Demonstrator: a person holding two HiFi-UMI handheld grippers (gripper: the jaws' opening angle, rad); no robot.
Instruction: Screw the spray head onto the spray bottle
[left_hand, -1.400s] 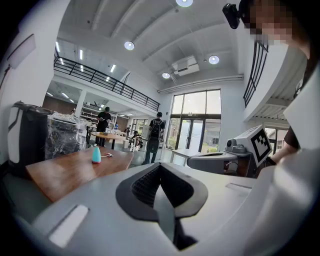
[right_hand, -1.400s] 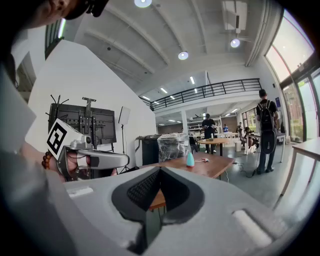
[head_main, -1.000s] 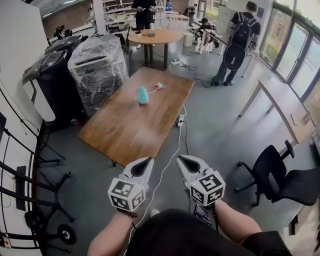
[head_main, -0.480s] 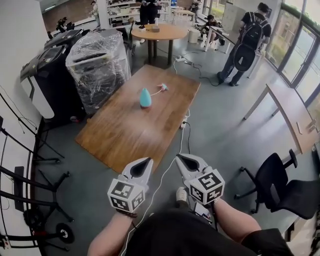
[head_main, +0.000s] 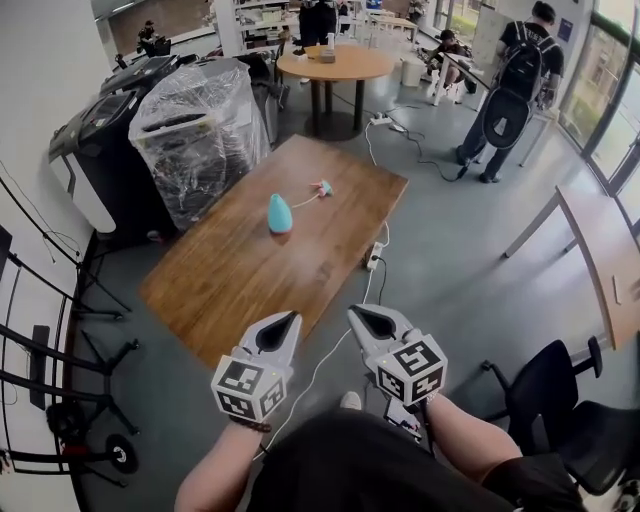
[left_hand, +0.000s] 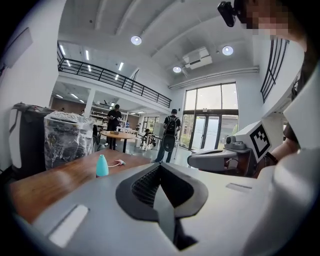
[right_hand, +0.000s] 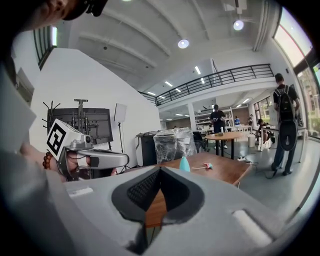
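Wooden table holds spray bottle and spray head; your left gripper and right gripper are well short, jaws together, empty.

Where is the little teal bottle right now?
In the head view, the teal bottle stands on the wooden table ahead, left of the spray head and right of the plastic-wrapped machine.

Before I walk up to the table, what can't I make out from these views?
- Spray bottle, neck and threads: too small and far away in all three views.
- Spray head: a tiny speck in the head view, so its nozzle and collar are unreadable.
- Table, near part: covered by the left gripper's own body in the left gripper view.
- Bottle contents: its teal wall looks opaque.
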